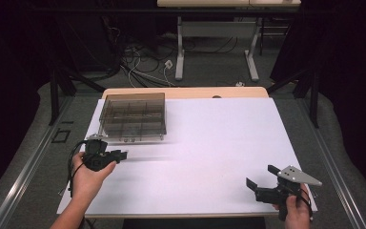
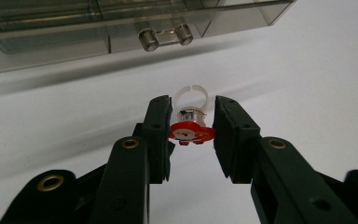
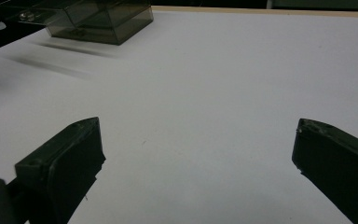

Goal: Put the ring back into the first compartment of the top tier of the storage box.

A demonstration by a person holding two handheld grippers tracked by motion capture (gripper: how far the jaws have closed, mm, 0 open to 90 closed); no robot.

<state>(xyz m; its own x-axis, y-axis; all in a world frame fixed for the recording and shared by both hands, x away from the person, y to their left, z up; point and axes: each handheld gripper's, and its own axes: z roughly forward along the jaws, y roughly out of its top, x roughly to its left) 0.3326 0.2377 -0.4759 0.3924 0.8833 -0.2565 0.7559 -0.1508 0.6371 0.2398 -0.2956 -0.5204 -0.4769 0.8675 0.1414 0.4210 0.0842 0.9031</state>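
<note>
A toy ring (image 2: 192, 128) with a red flower-shaped top and a clear split band sits between the jaws of my left gripper (image 2: 193, 105), which is shut on its red top. In the high view that left gripper (image 1: 120, 155) is at the table's left, just in front of a smoky transparent compartment box (image 1: 132, 117). The box's front wall and latch (image 2: 165, 37) lie close ahead of the ring. My right gripper (image 1: 259, 175) is at the near right of the table. Its jaws stand wide open with nothing between them (image 3: 198, 135).
The white table top (image 1: 209, 143) stretches between the two grippers. The box (image 3: 98, 18) stands at the far left, near the wooden back edge (image 1: 186, 91). Beyond the table are cables on the floor and another table's legs.
</note>
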